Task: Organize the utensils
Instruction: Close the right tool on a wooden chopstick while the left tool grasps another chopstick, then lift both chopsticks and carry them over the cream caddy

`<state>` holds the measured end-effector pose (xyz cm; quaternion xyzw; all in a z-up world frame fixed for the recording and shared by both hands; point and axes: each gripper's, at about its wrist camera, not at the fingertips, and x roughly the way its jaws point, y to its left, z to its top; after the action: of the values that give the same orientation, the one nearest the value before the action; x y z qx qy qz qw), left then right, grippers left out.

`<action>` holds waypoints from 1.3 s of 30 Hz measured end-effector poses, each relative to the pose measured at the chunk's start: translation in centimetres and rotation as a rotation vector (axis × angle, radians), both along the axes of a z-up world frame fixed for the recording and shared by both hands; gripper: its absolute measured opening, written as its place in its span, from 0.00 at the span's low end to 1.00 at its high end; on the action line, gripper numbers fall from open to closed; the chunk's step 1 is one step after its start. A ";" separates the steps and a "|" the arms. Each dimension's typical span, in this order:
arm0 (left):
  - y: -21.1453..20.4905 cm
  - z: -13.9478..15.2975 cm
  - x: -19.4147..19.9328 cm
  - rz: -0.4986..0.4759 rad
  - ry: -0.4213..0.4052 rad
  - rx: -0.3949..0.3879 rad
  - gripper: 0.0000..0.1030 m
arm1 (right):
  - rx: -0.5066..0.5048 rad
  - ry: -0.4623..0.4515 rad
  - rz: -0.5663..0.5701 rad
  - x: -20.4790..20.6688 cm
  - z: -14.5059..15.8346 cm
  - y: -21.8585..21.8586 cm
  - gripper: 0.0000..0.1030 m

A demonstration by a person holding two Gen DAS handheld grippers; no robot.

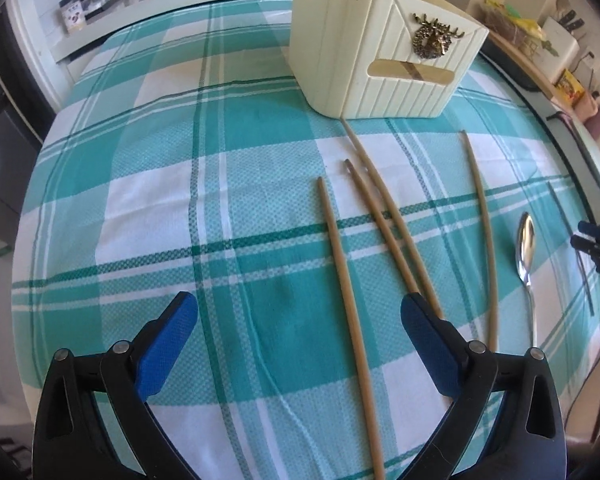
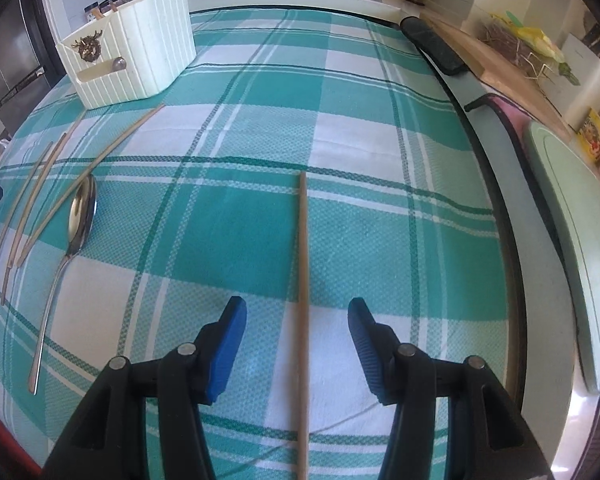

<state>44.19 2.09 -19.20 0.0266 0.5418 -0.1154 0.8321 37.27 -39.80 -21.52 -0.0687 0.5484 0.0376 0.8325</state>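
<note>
The teal checked cloth [image 1: 140, 208] is seen beneath both spread claws. The cream holder [image 1: 380, 56] stands ahead of the left claw [image 1: 300, 320], which grips nothing. A lone chopstick [image 2: 303, 280] lies between the fingers of the released right claw [image 2: 296, 328], untouched.

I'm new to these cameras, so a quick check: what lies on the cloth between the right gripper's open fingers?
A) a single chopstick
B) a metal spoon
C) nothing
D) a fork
A: a single chopstick runs lengthwise between the open right gripper fingers; the spoon lies far off to the left.
</note>
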 end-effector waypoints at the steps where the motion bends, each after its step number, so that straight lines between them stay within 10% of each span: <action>1: 0.1 -0.1 0.5 0.007 0.005 0.005 0.97 | 0.007 0.008 0.003 0.4 -0.1 0.0 0.52; 12: -1.7 -2.2 3.4 -0.001 0.040 0.106 0.75 | 0.036 0.076 -0.011 4.1 -1.0 -0.2 0.52; 15: -2.0 -1.8 3.1 -0.005 0.028 0.101 0.45 | 0.048 0.071 -0.048 5.2 -1.1 -0.3 0.44; 19: -2.9 -1.6 2.3 -0.025 0.027 0.093 0.09 | 0.076 0.060 -0.076 5.9 -0.8 -0.2 0.07; 39: 2.1 13.0 -8.3 -0.034 -0.313 -0.180 0.05 | 0.080 -0.269 0.058 -3.2 13.7 2.9 0.06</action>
<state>35.91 4.16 -6.21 -0.0212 0.3928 -0.1718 0.9032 34.10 -36.92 -7.79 -0.0557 0.4275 0.0739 0.8993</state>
